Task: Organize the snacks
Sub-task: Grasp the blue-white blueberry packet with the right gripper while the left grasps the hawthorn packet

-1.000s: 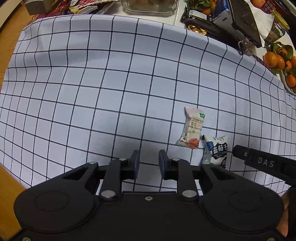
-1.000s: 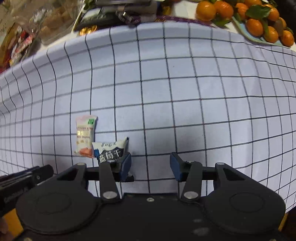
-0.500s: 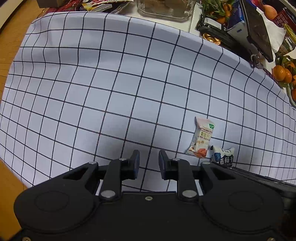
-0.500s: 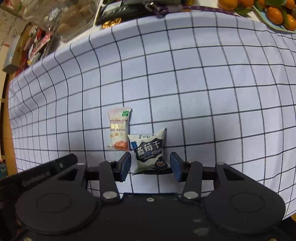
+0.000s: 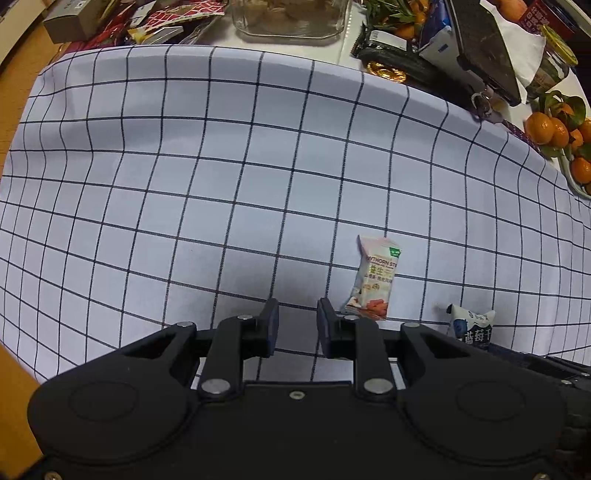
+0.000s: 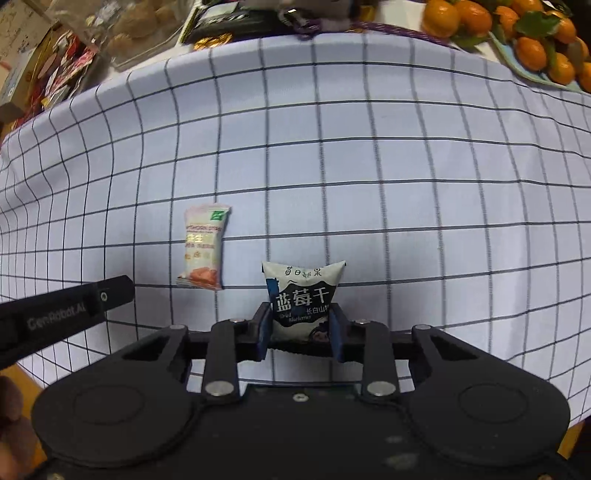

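Right gripper [image 6: 300, 328]: jaws closing on the dark-blue-and-white dried-blueberry packet [image 6: 303, 301], pads against both its sides. The packet sits on the checked white cloth [image 6: 369, 166] of the worktop. Pale pink-and-orange snack sachet [image 6: 205, 247] lies near, at its ten o'clock. Left gripper [image 5: 295, 326]: released, empty.

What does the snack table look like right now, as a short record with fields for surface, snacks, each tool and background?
surface: checked cloth
snacks: blueberry packet; pink snack packet lying flat, apart, on its left in the right wrist view
right tool: jaws closing, both pads against the sides of the blueberry packet
left tool: narrow gap, nothing between the jaws, over bare cloth
background: oranges and a clear container past the far edge of the cloth
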Available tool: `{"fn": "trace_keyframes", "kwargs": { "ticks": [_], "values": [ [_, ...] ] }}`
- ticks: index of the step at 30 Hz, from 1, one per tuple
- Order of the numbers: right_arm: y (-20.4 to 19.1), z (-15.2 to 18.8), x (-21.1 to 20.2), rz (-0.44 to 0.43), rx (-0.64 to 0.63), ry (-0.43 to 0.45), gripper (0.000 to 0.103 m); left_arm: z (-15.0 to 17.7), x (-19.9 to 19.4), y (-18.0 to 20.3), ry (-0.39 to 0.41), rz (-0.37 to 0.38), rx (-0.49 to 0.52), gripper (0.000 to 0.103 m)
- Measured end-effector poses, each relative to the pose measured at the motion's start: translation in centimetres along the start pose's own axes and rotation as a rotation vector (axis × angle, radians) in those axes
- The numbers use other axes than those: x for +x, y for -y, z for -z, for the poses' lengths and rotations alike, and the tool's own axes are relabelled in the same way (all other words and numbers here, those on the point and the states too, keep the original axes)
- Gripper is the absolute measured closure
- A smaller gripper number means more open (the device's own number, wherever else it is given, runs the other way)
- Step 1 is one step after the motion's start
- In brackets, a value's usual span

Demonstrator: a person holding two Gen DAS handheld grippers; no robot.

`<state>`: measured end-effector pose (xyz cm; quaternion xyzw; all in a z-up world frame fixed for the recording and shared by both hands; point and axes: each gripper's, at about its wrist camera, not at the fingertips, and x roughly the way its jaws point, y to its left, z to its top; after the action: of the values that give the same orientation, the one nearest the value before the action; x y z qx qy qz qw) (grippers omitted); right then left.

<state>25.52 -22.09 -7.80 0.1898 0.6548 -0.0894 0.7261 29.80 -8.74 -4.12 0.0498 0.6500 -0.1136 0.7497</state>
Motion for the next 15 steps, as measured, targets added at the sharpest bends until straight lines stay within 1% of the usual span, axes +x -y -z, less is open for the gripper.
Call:
{"fn": "trace_keyframes", "kwargs": {
  "ticks": [5, 7, 11, 13, 15],
  "values": [
    [2.8, -0.1, -1.4, -0.014, 0.069, -0.006, 0.071, -0.5, 0.5, 1.5, 0.003, 0.065, 0.021, 0.071],
    [3.9, -0.2, -1.8, -0.020, 0.096, -0.013, 0.071, -0.6, 0.6, 2.2, 0.009, 0.078, 0.030, 0.071],
    [5.6, -0.2, -2.3, -0.032, 0.137, -0.029, 0.071, -0.8, 1.0, 3.6, 0.033, 0.063, 0.065, 0.071],
    [5.9, -0.2, -2.3, -0.044, 0.148, -0.037, 0.071, -0.9, 1.3, 4.1, 0.047, 0.040, 0.075, 0.071],
    [6.2, -0.4, -2.3, -0.057, 0.153, -0.046, 0.071, -0.8, 1.5, 4.6, 0.056, 0.037, 0.091, 0.071]
  ]
}}
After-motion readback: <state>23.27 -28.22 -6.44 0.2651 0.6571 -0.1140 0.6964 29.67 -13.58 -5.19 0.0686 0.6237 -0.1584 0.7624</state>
